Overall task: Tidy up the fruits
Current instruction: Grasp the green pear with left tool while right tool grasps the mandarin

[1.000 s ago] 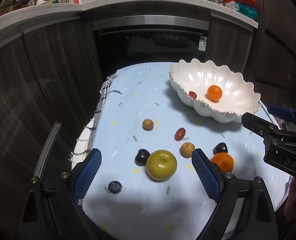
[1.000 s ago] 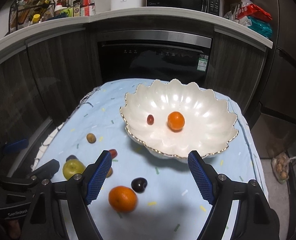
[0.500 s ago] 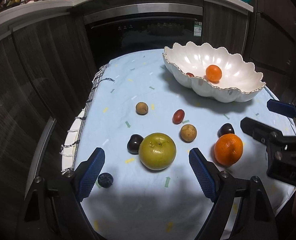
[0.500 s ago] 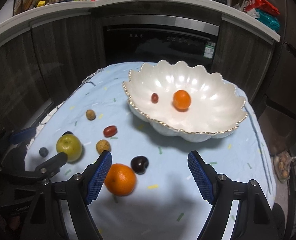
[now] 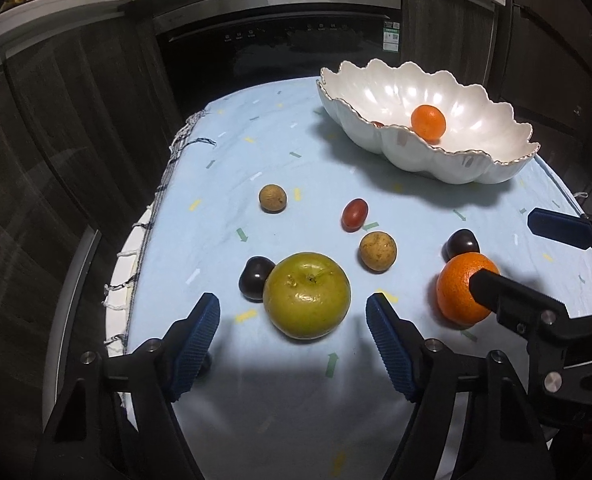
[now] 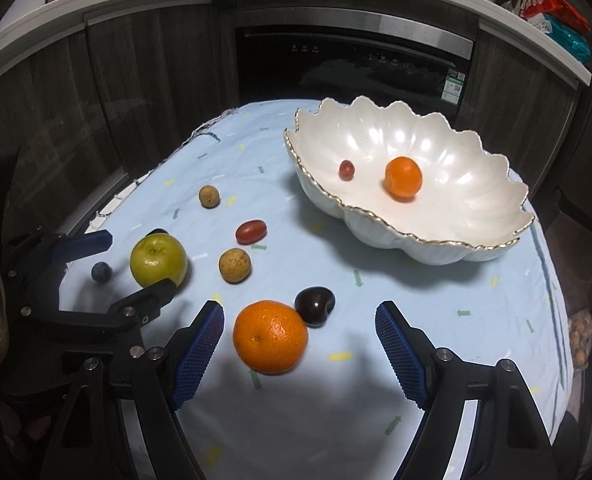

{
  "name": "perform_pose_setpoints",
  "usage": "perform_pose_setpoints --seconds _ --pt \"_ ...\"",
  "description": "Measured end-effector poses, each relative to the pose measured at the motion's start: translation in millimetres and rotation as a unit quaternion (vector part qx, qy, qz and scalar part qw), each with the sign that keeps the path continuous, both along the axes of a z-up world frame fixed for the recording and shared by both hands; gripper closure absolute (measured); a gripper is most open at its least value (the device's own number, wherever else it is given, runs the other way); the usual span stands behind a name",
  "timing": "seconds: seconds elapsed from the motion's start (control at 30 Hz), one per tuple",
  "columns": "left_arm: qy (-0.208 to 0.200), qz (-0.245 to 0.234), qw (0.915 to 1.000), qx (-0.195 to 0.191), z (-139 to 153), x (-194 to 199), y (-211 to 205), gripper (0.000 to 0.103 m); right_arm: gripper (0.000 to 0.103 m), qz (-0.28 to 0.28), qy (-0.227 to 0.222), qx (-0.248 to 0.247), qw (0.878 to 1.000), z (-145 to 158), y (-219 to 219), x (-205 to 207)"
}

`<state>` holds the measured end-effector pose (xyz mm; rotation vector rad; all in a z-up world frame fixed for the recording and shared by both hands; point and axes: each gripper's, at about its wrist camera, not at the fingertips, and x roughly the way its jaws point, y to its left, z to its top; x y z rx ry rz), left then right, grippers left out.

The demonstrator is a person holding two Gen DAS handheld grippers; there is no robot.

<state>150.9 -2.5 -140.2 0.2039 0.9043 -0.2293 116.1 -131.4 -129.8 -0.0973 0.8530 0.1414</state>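
Left tool [image 5: 292,320] closing, green apple [image 5: 307,295] ungripped, right tool [image 6: 299,340] released, blueberry [image 6: 101,271] seemingly right-view only.

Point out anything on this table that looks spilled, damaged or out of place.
Nothing is spilled or broken. Given the sorting job, loose fruit lies on the blue cloth: a green apple, a large orange, dark plums, small brown fruits. Only a small orange and red fruit sit in the white bowl.
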Motion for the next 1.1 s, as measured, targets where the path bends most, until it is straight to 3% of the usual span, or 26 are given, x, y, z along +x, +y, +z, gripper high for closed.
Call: perform_pose_setpoints --seconds 0.33,0.47,0.67,1.1 --pt "0.016 -0.004 0.9999 -0.001 -9.9 9.5 -3.3 0.045 0.025 0.006 0.033 0.024 0.999 -14.0 -1.2 8.1" --pt "0.023 -0.011 0.9997 -0.003 -13.9 11.4 -6.6 0.053 0.036 0.012 0.045 0.031 0.998 -19.2 -0.7 10.4" --pt "0.021 -0.012 0.9997 -0.003 -14.7 11.9 -7.6 0.055 0.055 0.033 0.054 0.038 0.997 -23.4 4.5 10.5" --pt "0.016 -0.015 0.9997 -0.009 -6.8 6.9 -9.3 0.055 0.056 0.026 0.046 0.04 0.998 -17.0 0.6 9.5"
